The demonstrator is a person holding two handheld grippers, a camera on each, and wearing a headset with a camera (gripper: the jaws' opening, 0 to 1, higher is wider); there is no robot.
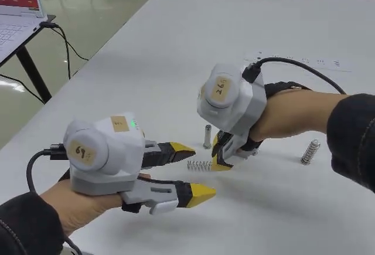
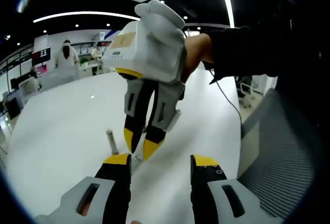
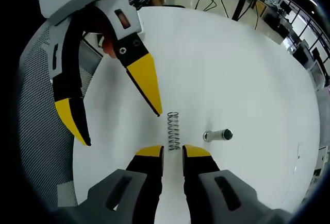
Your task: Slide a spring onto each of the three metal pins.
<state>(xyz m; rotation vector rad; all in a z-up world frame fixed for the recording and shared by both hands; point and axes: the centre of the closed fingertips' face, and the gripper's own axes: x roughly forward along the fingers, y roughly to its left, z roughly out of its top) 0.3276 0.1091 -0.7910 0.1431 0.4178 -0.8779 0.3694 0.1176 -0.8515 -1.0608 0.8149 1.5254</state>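
Where the near spring (image 3: 173,130) lay: flat on the white counter (image 1: 176,61), just beside the metal pin (image 1: 207,136) but not touching it, with one end at the tips of the right gripper (image 3: 174,151).
Metal pin: it stood upright on the counter and was bare, with no coil around it.
Second spring (image 1: 310,152): it lay loose on the counter beyond the right gripper, well apart from the pin, and nothing touched it.
Right gripper: it pointed down at the counter. Its jaws were narrowly parted and straddled the near spring's end. The gap looked slightly wider than the coil, so no firm pinch was evident.
Left gripper (image 2: 161,159): it hovered close by with its jaws spread wide and nothing between them, tips aimed toward the near spring and the pin.
Done so far: nothing, by my reading, since the one pin that could be made out carried no spring.
Step in hand: most likely the pickup of the first spring.
Left to do: grip the near spring, lift it and thread it down over the pin, then do the same with further springs until three pins were dressed.
Surroundings: a laptop (image 1: 17,9) sat on a side stand past the counter's far corner.
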